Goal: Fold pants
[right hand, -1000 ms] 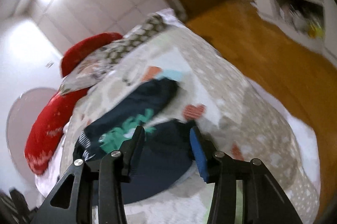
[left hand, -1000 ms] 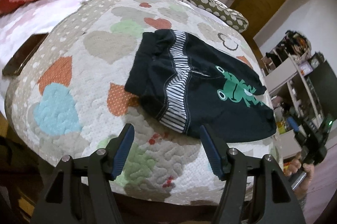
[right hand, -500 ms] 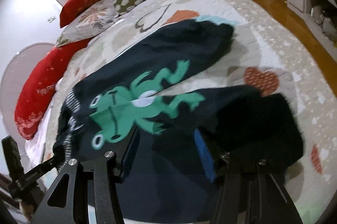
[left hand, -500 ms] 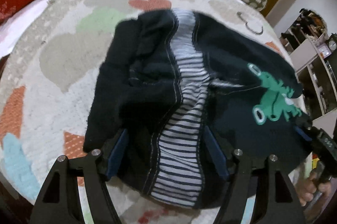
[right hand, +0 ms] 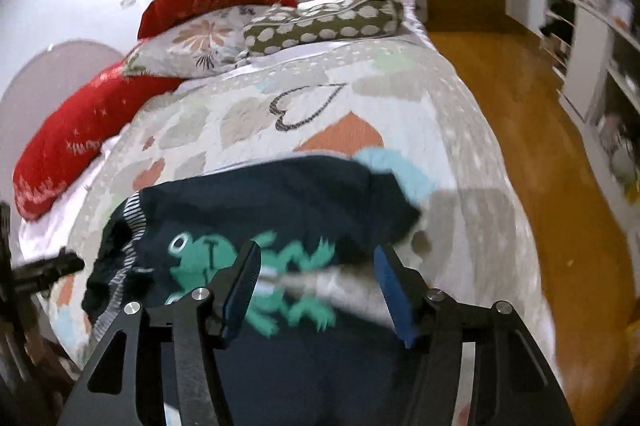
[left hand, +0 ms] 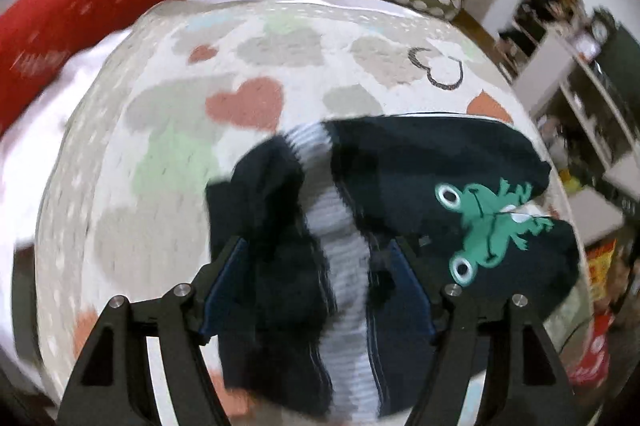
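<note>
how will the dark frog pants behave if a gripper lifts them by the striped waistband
Probably floppy: the pants already lie rumpled and creased on the quilt, so the legs would likely hang and drag. They look like thin knit, so likely light. The striped waistband looks thicker, so it should pinch firmly between the left gripper fingers.

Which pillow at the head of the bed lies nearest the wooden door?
The olive polka-dot pillow, at the row's right end; the floral pillow and red pillow lie further left.
</note>
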Available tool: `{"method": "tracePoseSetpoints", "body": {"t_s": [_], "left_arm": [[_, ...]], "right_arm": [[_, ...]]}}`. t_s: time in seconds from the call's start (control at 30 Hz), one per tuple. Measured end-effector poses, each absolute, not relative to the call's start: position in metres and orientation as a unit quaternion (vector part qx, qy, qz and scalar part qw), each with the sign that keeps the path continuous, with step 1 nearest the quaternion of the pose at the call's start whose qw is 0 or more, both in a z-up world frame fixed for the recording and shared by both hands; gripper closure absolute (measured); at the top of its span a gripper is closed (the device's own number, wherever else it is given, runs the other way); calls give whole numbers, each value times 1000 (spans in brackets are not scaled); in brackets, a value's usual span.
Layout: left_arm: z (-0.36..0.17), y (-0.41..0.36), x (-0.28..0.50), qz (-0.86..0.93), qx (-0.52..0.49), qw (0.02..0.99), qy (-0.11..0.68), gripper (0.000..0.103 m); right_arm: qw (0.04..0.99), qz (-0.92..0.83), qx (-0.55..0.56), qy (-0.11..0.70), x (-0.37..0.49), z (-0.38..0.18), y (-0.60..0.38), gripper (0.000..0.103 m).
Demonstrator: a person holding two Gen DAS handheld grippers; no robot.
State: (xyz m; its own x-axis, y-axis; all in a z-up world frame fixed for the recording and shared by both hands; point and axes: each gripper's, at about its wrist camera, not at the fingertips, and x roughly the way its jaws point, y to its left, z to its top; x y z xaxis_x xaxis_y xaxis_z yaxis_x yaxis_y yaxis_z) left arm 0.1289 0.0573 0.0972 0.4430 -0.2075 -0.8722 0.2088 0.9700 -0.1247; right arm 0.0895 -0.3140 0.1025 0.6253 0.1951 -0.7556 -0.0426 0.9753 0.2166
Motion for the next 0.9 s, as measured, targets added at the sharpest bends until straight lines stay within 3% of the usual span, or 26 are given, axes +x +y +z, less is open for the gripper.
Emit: {"method": "tracePoseSetpoints", "body": {"t_s": [0.4,0.5,0.6,0.63,0.67,0.7,0.73,0.77,0.9], "left_arm": [[37,32,245,-215,25,787,577,31],[28,25,252,-232,31,778,583,20],[26,14,248,-233,60,779,579,18],[25,8,246,-227,85,780,576,24],[25,3,241,-215,116,787,566,49],[27,0,237,-210,131,792,559,74],[32,0,233,-210,133,794,555,89],[35,1,231,-210,128,794,556,96],[59,7,213,-203,109,816,530,97]], "right_arm": [[855,133,-50,499,235,58,-264,40],[841,148,-64,517,254,39,-257,40],[832,156,-75,527,261,24,-251,38],[834,154,-80,524,260,23,-249,38],[836,152,-82,521,258,23,-247,49],[836,154,-79,520,256,24,-247,63],[834,164,-64,523,254,25,-247,94],[831,174,-52,526,250,28,-246,97],[844,159,-71,508,233,41,-240,98]]}}
